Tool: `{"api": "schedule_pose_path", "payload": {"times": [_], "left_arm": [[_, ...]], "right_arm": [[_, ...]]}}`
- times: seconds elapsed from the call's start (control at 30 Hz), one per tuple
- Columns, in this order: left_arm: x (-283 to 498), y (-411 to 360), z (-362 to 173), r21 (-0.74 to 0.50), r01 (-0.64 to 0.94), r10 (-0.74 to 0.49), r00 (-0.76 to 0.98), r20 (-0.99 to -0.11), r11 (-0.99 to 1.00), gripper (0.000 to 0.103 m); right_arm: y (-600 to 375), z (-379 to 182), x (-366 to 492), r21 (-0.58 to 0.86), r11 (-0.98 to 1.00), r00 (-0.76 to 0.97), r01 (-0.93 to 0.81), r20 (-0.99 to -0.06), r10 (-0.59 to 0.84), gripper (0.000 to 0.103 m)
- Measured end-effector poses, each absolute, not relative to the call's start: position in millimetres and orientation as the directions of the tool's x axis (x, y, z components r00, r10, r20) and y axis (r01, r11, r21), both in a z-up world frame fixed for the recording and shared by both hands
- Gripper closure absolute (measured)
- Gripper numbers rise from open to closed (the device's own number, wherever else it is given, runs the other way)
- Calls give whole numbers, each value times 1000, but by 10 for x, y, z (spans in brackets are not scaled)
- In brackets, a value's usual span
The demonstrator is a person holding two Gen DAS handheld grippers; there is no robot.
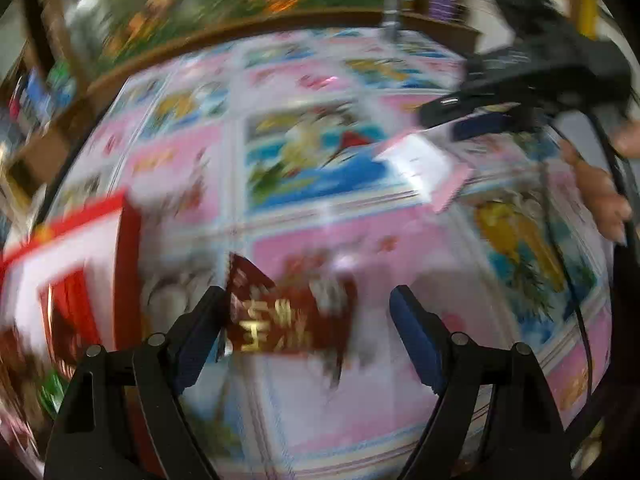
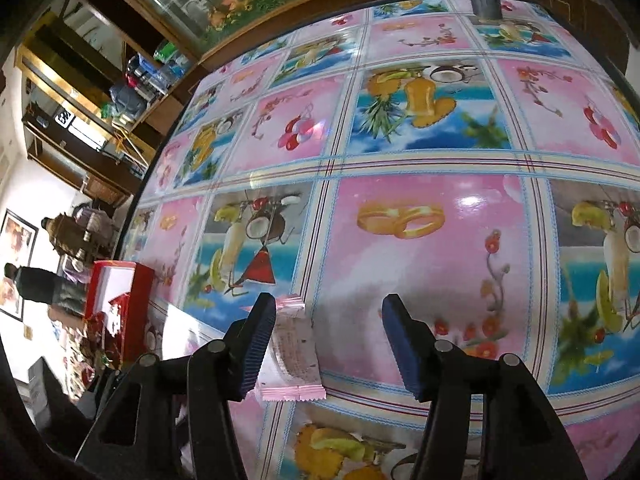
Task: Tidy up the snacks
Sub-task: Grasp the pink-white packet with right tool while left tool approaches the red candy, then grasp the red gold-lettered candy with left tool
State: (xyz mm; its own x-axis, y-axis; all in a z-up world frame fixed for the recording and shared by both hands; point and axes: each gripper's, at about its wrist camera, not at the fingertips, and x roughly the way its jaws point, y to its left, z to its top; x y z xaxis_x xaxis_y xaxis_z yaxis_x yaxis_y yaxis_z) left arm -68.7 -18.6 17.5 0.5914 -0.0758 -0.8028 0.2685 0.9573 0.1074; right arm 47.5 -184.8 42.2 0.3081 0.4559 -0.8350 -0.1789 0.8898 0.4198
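Pink snack packet [image 2: 294, 354] flat on tablecloth [image 2: 420, 240], against left finger of open right hand-held gripper [image 2: 328, 350].

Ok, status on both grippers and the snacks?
Left gripper open over dark red snack packet. Right gripper open, pink-white wrapped snack lying between jaws. Red box left, nothing blocking.

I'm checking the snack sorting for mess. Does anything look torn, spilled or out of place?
Nothing looks spilled or torn. Two packets lie loose on the patterned tablecloth, outside the red box: a pink-edged wrapper between the open right tool fingers, and a dark red packet between the open left tool fingers. The left view is blurred.
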Motion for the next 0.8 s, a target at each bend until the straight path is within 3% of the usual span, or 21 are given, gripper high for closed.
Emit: {"api": "schedule_pose_path", "payload": {"times": [0.13,0.23,0.4,0.53,0.8], "left_arm": [[-605,-278,364,223,284,-23,663,-748,932,20],[-589,-111,532,129,245,-70,665,-744,961,19],[-692,170,465,96,103,14,604,-797,990,19],[-899,289,390,-30,35,-45,567,-822,999,19],[-829,25,255,-8,53,-34,504,-863,999,19]], "right_arm": [[-1845,403,483,413,894,313,-174,-837,448,45],[-1876,395,496,420,893,316,-159,-836,449,46],[-1849,400,486,406,898,314,-168,-842,439,45],[-1825,401,472,398,901,313,-174,-845,433,44],[-1811,398,471,395,902,316,-173,-845,431,42]]}}
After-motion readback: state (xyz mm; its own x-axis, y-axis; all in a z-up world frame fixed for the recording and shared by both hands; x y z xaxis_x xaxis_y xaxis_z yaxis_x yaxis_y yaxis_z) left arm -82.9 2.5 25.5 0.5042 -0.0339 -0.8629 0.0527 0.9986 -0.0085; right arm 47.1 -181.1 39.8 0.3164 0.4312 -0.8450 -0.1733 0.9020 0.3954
